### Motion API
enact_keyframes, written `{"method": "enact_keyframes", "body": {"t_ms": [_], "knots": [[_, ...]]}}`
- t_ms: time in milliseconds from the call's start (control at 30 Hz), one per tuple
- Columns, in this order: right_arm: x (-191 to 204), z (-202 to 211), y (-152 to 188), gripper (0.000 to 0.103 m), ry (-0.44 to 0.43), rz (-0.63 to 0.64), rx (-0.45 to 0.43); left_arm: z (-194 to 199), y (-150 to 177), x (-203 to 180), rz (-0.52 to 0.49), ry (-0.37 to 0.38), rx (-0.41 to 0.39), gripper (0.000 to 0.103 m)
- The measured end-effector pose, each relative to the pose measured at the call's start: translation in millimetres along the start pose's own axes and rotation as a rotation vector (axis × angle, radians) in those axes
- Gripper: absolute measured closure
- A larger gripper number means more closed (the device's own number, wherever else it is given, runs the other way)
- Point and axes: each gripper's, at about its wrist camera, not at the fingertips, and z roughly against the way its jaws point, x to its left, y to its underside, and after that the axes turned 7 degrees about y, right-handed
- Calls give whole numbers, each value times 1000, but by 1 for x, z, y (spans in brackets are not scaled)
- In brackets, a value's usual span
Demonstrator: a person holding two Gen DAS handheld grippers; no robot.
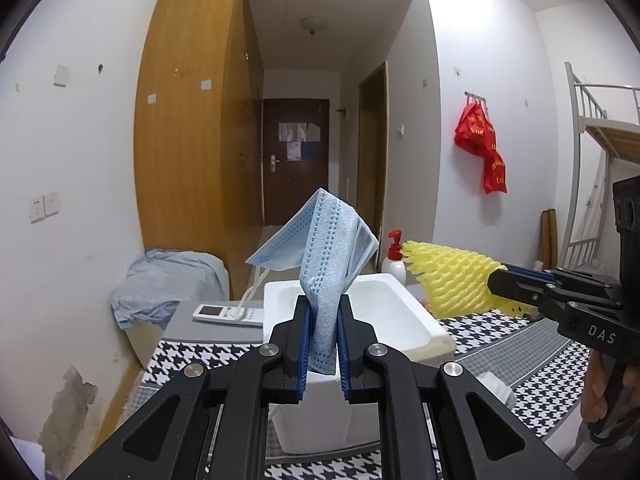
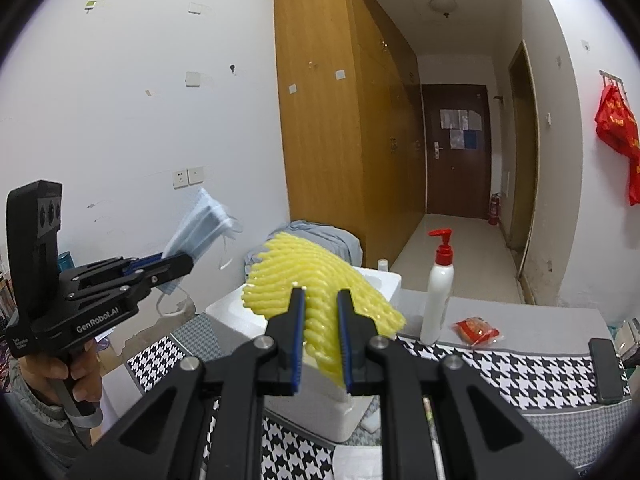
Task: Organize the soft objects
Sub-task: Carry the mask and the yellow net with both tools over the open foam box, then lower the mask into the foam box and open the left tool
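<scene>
Houndstooth cloth covers the tabletop (image 1: 500, 336) under a white foam box (image 1: 400, 320); left gripper (image 1: 324, 332) pinches a blue face mask (image 1: 320, 248), right gripper (image 2: 320, 332) pinches yellow foam netting (image 2: 316, 292), both held above it. Carrying step; next, lower and release inside

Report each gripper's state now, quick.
Left gripper: closed on the blue face mask, held up above the white foam box.
Right gripper: closed on the yellow foam net.
</scene>
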Motion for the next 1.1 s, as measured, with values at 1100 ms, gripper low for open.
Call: {"method": "enact_keyframes", "body": {"t_ms": [1100], "knots": [[-24,-32,-3,84,63,-45,59,-98,0,11,16,32,182,61]]}}
